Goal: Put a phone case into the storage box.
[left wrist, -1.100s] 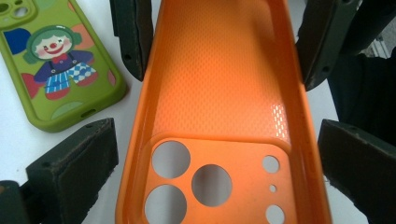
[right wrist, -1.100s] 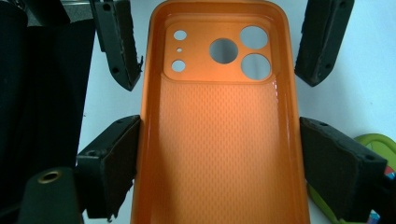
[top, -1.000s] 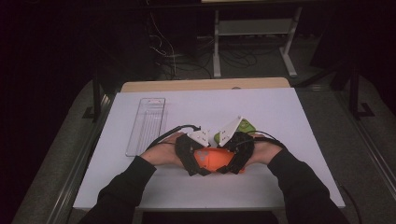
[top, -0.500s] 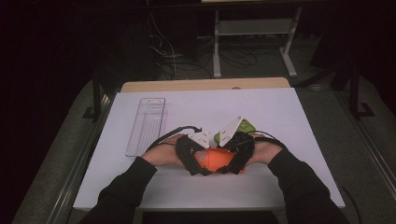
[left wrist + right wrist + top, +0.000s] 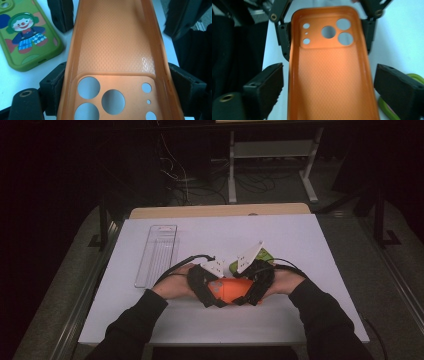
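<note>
**Item in hand.** The orange phone case (image 5: 231,290) is held just above the white table sheet (image 5: 310,245), to the right of the clear tray (image 5: 156,255) and nearer the person than it. Its inner face is turned up, and no phone is seen in it.

**Grip.** The left gripper (image 5: 117,82) is closed on the camera-cutout end of the case, with a pad pressed to each long side. Its jaws have just been closing. The right gripper (image 5: 329,90) straddles the other end with its jaws spread. A strip of table is seen between each pad and the case wall, so nothing is gripped there. Its jaws have just been opening, with the case between them.

**Progress.** The work is judged to be a hand-over of the case from right to left. The left hold is made and the right hold is let go. The drawing back of the right gripper and the setting down of the case are judged not yet done.

**Surroundings and room.** The green clown phone case (image 5: 27,35) lies flat, right of the tray and just beyond the held case. It is the one obstruction close by. Bare sheet is noted between the tray and the hands, and further right of the tray past the right sleeve. The near edge of the table lies close behind the forearms, so little room for withdrawal is judged there.
</note>
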`<state>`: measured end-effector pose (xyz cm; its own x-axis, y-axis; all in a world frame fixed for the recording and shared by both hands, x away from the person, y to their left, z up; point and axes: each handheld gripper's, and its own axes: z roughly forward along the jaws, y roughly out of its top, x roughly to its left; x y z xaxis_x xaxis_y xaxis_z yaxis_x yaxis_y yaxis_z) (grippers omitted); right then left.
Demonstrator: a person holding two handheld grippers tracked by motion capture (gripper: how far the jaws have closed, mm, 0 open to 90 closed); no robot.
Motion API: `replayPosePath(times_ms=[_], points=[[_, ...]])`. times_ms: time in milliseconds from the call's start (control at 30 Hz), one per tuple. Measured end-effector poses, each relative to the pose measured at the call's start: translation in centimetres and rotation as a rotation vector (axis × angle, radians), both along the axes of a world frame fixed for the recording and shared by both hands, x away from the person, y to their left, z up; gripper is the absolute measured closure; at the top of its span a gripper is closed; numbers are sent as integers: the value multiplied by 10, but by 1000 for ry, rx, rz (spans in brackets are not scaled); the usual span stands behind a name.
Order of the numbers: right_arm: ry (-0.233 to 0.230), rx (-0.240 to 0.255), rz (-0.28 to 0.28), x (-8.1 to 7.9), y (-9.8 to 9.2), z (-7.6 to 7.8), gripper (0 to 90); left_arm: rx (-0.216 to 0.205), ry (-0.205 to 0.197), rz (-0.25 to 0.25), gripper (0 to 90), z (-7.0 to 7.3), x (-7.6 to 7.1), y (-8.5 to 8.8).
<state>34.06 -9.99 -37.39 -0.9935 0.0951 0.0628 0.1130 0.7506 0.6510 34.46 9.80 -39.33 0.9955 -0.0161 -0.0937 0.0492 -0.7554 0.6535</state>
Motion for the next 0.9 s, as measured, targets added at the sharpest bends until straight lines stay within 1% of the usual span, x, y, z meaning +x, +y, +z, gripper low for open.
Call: replayPosePath(times_ms=[67,133,167,200,233,267,300,367,400,433,467,500,533,567,600,633,700,767,800,833,867,900], points=[[-8,14,-31,1,-4,2,66,-11,9,20,156,-1,0,1],[-10,15,-71,2,-9,4,59,-15,14,43,155,-1,1,3],[-6,15,-86,3,-11,5,59,-28,18,65,155,-2,0,4],[16,4,-127,2,-14,6,58,-27,18,78,156,-2,0,5],[11,11,-144,3,-17,6,58,-20,18,91,155,-2,0,6],[16,17,-162,4,-20,7,58,-17,17,101,155,-2,0,6],[7,20,-176,5,-22,7,58,-16,7,113,155,-1,0,8],[-14,35,-206,8,-28,7,47,-19,16,142,155,-1,0,10],[-12,36,-230,9,-30,7,43,-14,16,158,155,-1,1,12],[-6,39,-266,8,-33,7,40,-15,15,169,155,-2,0,13],[-13,46,-281,9,-35,6,36,-10,7,182,155,-2,0,14],[-15,49,-296,9,-38,6,34,-6,9,200,155,-3,0,15],[1,56,-338,8,-40,6,30,-2,0,210,155,-4,0,16],[13,57,-372,6,-42,7,27,1,-1,222,155,-4,0,17],[8,57,-382,7,-43,6,27,6,-6,239,155,-4,-1,18],[36,70,-421,4,-44,6,27,5,-13,258,155,-4,-1,18],[21,80,-450,3,-46,5,27,7,-23,297,155,-2,1,20],[13,82,-483,3,-48,3,21,6,-23,330,155,-1,2,22],[11,81,-492,2,-49,2,16,6,-31,346,155,0,2,23],[-5,81,-514,2,-50,1,16,-6,-33,377,156,0,2,23],[-8,88,-538,0,-50,0,16,-2,-36,385,155,1,3,24],[5,92,-548,-1,-51,-1,15,8,-44,399,156,1,4,26]])
